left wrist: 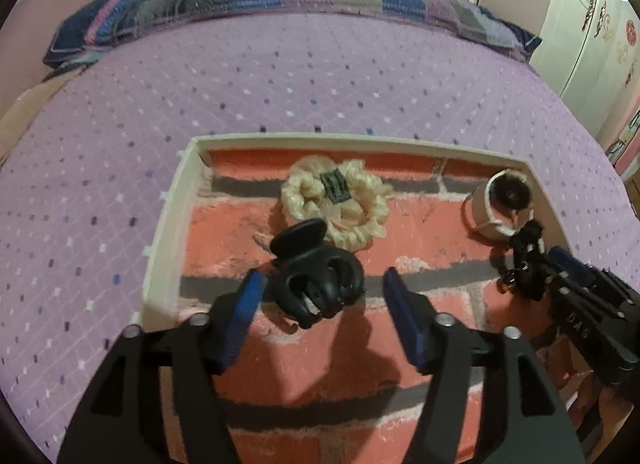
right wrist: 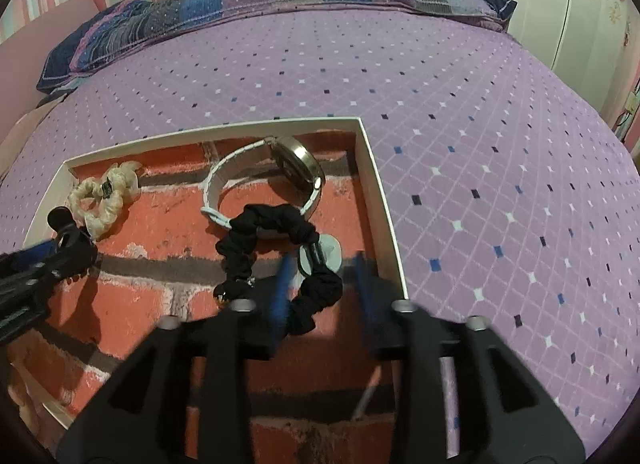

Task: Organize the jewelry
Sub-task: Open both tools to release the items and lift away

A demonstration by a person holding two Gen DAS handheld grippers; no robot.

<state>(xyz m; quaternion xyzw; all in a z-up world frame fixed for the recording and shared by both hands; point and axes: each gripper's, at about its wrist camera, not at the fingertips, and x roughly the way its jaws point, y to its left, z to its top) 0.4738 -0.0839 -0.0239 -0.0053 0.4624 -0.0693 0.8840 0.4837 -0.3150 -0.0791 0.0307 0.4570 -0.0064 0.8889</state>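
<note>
In the tray, a ruffled black scrunchie lies looped.

Shallow white-walled tray with brick-print floor, cream scrunchie laid near its far wall, black claw clip just before it, white-strapped watch stood on edge by the far right corner, black scrunchie draped against the watch.

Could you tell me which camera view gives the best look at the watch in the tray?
The right wrist view: the watch lies close, showing face and white strap. In the left wrist view, the same watch sits small near the frame's right.
</note>
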